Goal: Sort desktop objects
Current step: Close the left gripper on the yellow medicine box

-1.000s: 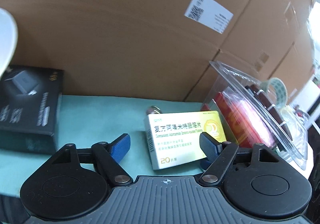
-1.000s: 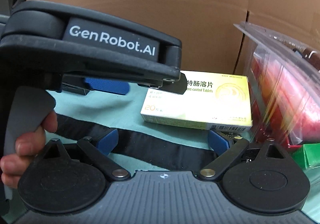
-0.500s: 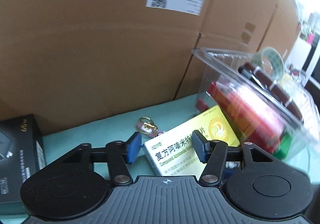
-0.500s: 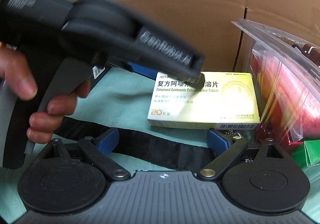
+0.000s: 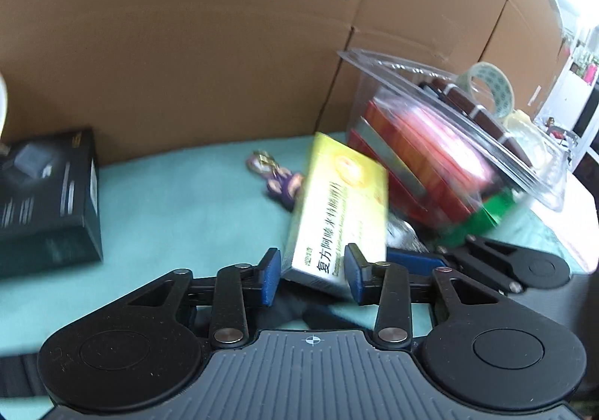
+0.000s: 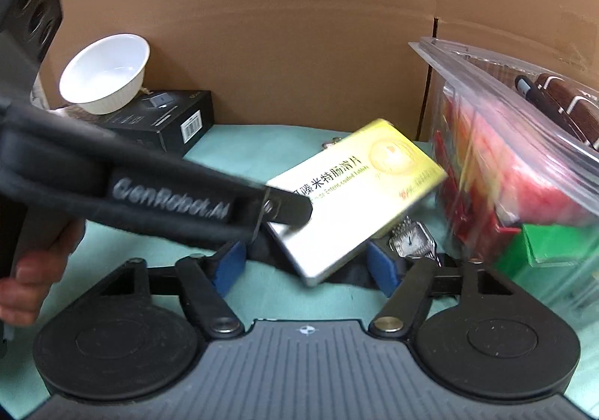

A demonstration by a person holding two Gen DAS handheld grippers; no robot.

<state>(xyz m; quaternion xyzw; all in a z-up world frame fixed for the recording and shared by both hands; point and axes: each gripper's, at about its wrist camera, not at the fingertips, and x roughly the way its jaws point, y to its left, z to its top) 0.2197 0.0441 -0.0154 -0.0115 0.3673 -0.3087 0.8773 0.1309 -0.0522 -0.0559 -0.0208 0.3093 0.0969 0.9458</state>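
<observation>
1. The left gripper (image 5: 312, 275) has just been closing its jaws, and they now sit narrow around the near end of the yellow tablet box (image 5: 338, 210), one blue pad at each side of it. The picture is blurred there, so I cannot tell for sure that both pads press on the carton.
2. The tablet box is tilted, its far end raised off the teal cloth (image 5: 179, 202) and pointing toward the clear plastic container (image 5: 441, 142) on the right.
3. From the right wrist view, the same box (image 6: 355, 195) hangs at a slant above the cloth, with the left gripper's black finger across its near corner.
4. The right gripper (image 6: 305, 264) has also been narrowing its jaws; they stand fairly wide, with the low corner of the box between the pads but not touched by them.
5. A silver wristwatch (image 6: 411, 240) lies on the cloth just beside the right gripper's right pad.
6. A purple keychain (image 5: 277, 180) lies behind the box.
7. A black carton (image 5: 48, 195) sits at the left with a white bowl (image 6: 105, 73) resting on top of it.
8. A roll of tape (image 5: 490, 86) sits on top of the container's contents.
9. A large cardboard box (image 5: 187, 45) backs the whole desk.
</observation>
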